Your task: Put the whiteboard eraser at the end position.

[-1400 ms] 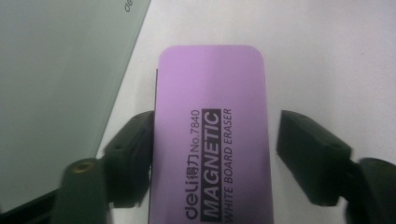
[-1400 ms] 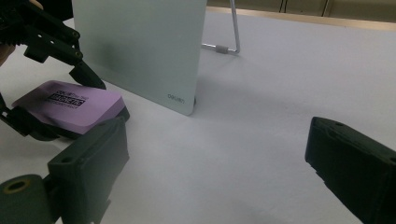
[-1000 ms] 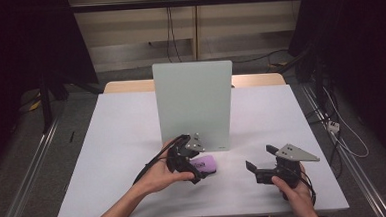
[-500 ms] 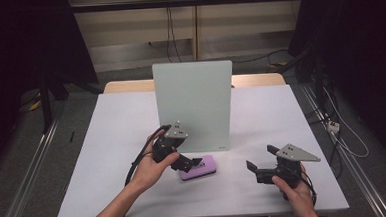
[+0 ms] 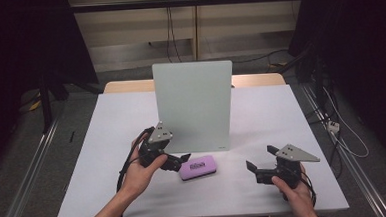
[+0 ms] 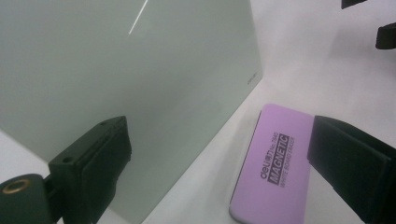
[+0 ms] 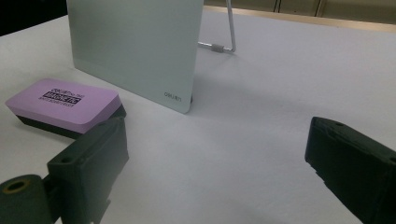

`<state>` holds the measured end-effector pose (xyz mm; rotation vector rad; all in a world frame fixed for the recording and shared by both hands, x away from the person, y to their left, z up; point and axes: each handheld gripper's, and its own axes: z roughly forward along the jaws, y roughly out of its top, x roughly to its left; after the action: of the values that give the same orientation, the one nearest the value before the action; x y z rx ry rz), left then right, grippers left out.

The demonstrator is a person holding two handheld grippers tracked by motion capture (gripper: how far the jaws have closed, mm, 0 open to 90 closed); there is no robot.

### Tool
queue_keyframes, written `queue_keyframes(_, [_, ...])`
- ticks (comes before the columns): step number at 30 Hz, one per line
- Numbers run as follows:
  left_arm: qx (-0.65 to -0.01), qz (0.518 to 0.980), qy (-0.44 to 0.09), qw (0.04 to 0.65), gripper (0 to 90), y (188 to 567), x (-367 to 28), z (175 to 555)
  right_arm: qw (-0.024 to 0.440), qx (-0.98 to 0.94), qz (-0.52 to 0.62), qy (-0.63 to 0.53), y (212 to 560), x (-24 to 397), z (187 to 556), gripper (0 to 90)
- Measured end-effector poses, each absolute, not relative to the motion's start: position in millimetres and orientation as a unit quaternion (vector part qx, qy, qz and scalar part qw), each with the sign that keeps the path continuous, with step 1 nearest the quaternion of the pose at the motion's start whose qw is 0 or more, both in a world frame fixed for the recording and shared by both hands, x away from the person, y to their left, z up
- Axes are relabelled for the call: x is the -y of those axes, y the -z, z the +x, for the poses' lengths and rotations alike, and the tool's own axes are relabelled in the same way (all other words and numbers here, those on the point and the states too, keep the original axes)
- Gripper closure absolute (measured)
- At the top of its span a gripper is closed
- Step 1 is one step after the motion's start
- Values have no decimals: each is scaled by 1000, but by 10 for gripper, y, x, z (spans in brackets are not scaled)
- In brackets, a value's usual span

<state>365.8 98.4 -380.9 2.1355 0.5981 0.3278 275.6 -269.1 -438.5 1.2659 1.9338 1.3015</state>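
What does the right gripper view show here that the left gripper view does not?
The right gripper view shows the metal stand behind the board and the eraser's black underside. The left gripper view shows the word MAGNETIC on the eraser and the other gripper's jaw tips at the top right corner. Both show the upright board, the purple eraser on the white table, and open jaws.

The purple eraser (image 6: 273, 165) carries a black label on its top face: the brand "deli" beside the large word "MAGNETIC", with a smaller line beneath that reads "WHITE BOARD ERASER" and a short code above it too small to make out. Just behind the eraser, the upright glass board (image 7: 135, 46) bears a small "deli" mark in its lower corner.
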Motion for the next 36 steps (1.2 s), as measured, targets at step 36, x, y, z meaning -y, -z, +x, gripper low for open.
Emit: queue_keyframes(36, [-358, 795, -172, 458, 56, 4010, -1992, 3323, 247, -705, 468, -473, 4385, 2713, 2751, 58])
